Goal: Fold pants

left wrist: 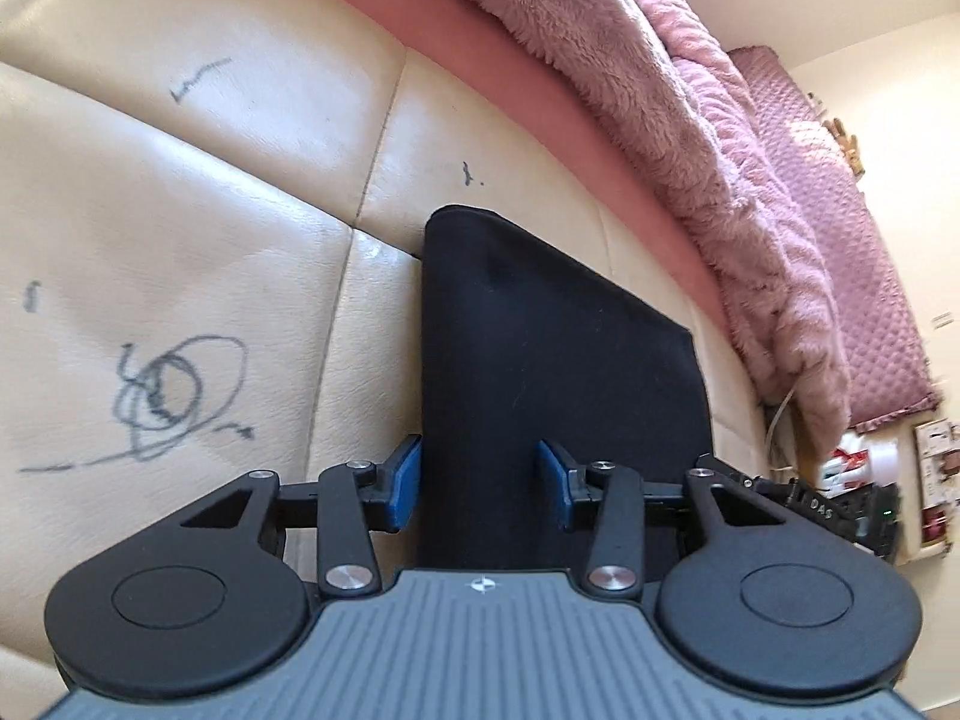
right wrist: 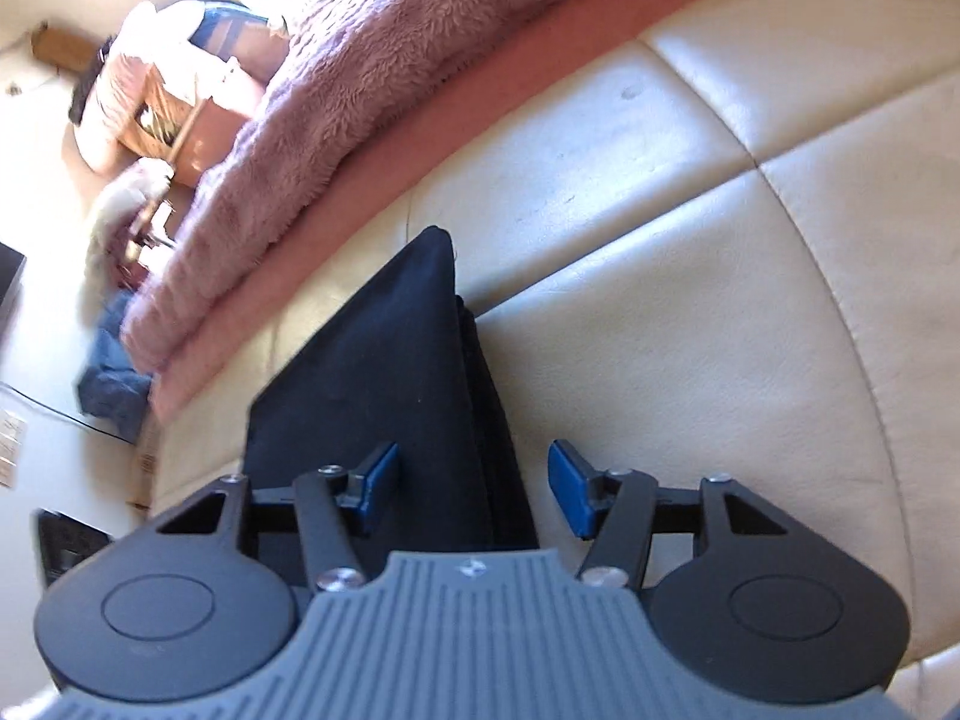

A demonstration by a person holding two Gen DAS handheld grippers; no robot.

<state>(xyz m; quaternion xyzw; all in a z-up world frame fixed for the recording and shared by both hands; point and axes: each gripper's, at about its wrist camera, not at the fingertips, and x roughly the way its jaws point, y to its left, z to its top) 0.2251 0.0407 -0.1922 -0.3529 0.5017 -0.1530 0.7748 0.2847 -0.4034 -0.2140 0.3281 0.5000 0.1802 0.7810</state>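
Note:
The black pants lie folded into a flat rectangular stack on a cream leather cushion. My left gripper hovers at the stack's near end, open. Its left blue pad sits at the stack's left edge and its right blue pad over the cloth, neither pressing. In the right wrist view the same pants show layered edges on their right side. My right gripper is open too, straddling that layered edge with a gap on both sides. Nothing is held.
Pen scribbles mark the leather at the left. A fluffy pink blanket and a pink band border the cushion behind the pants. A quilted pink cover, a blue cloth and floor clutter lie beyond.

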